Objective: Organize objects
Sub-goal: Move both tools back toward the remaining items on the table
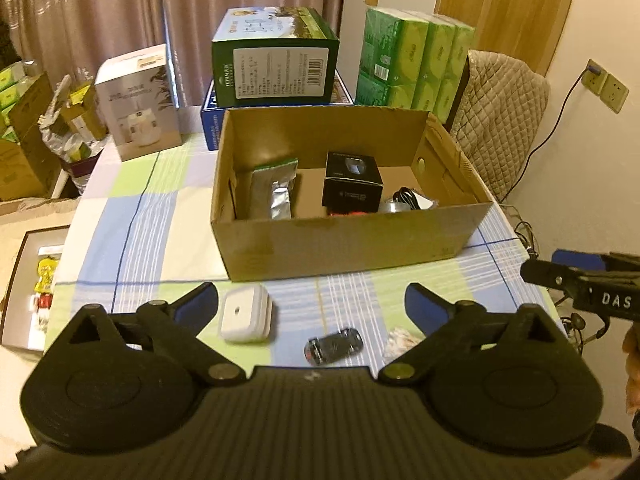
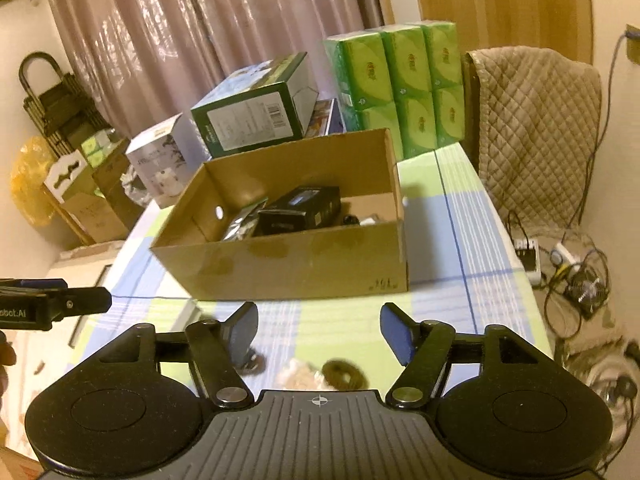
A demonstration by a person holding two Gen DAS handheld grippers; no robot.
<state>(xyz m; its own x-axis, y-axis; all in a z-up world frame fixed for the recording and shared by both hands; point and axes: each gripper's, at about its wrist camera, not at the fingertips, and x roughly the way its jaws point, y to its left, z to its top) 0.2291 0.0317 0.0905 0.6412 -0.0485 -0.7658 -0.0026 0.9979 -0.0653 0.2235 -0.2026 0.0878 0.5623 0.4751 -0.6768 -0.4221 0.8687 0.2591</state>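
We see the left hand-held gripper (image 1: 312,304) with its jaws wide apart and nothing between them; the right hand-held gripper (image 2: 318,328) also stands apart and empty. The cardboard box (image 1: 340,240) sits mid-frame on the bench (image 1: 132,216), its near wall hiding the bottoms of a black carton (image 1: 352,184) and a foil pouch (image 1: 276,192). Below it lie a white case (image 1: 245,317), a toy car (image 1: 334,345), and something pale (image 1: 398,340) we cannot make out.
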